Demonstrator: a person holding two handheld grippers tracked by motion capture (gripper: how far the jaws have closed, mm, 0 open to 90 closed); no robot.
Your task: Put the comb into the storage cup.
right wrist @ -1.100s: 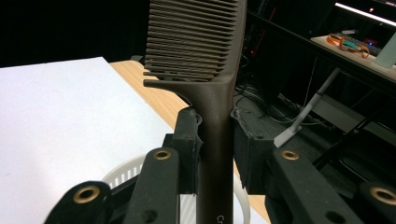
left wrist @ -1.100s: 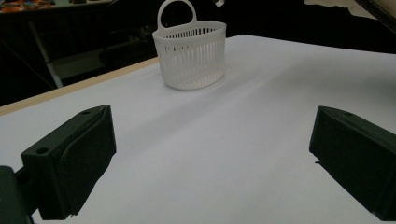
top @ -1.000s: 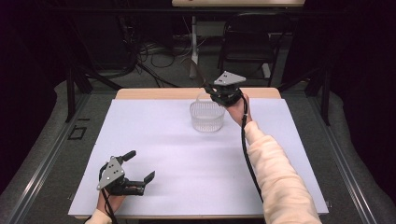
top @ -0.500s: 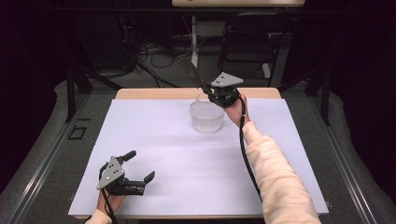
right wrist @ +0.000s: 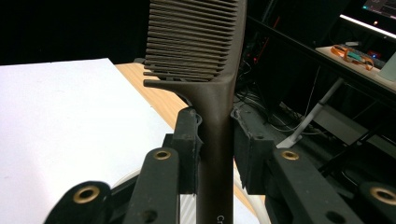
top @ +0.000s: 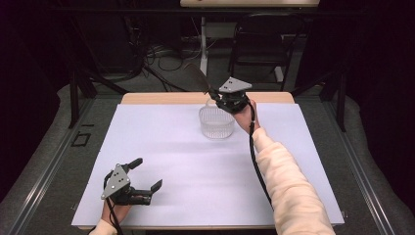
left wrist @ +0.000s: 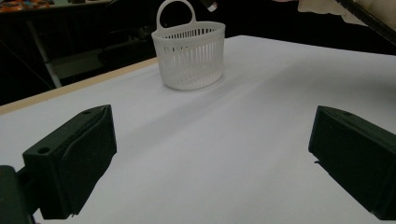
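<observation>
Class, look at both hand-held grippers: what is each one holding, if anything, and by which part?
The right hand-held gripper clamps a brown comb by its handle, just below the teeth. The left hand-held gripper holds nothing; its jaws stand open.

1. The left tool [left wrist: 210, 154] has its two black jaws spread wide, one at each lower corner, with nothing between them but the white table [left wrist: 261, 116]
2. A white slatted basket [left wrist: 189, 58] with a loop handle stands upright on the table, well beyond the jaws
3. A wooden strip edges the table at the left
4. Just above the basket handle a small dark tip pokes in, and a pale sleeve [left wrist: 322, 5] shows at the top right
</observation>
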